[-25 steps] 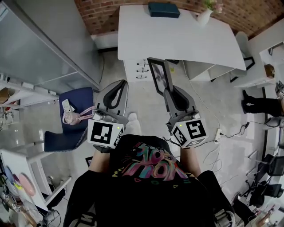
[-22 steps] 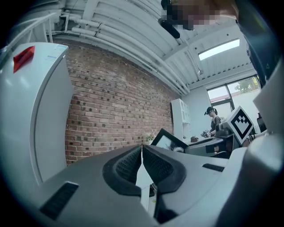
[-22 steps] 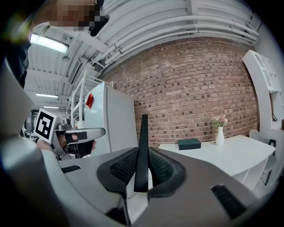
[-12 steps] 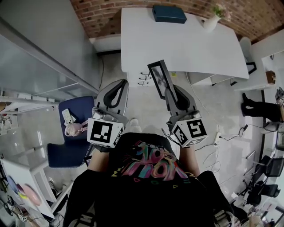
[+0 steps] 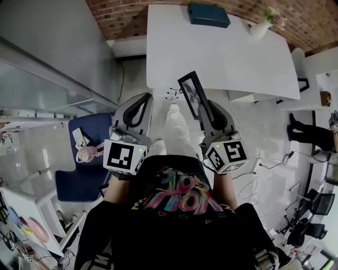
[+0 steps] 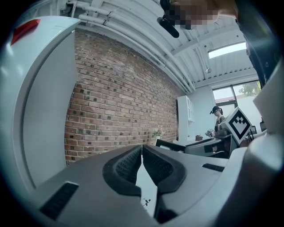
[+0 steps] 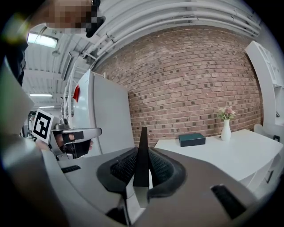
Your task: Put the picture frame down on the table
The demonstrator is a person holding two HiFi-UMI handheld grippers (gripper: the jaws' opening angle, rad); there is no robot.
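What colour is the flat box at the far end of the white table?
The box is dark teal; it shows clearest in the right gripper view.

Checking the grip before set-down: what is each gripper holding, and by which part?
The right gripper holds the picture frame by its near end, fingers pressed on both faces. The left gripper is shut on nothing.

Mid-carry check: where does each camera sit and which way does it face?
Head view: on the person's head, looking down at white table; shows torso, left gripper, right gripper holding the picture frame.
Left gripper view: on that gripper, facing the brick wall past shut fingers.
Right gripper view: on that gripper, facing the table; picture frame edge-on between fingers.
Shared: head and right gripper views both show the dark box.
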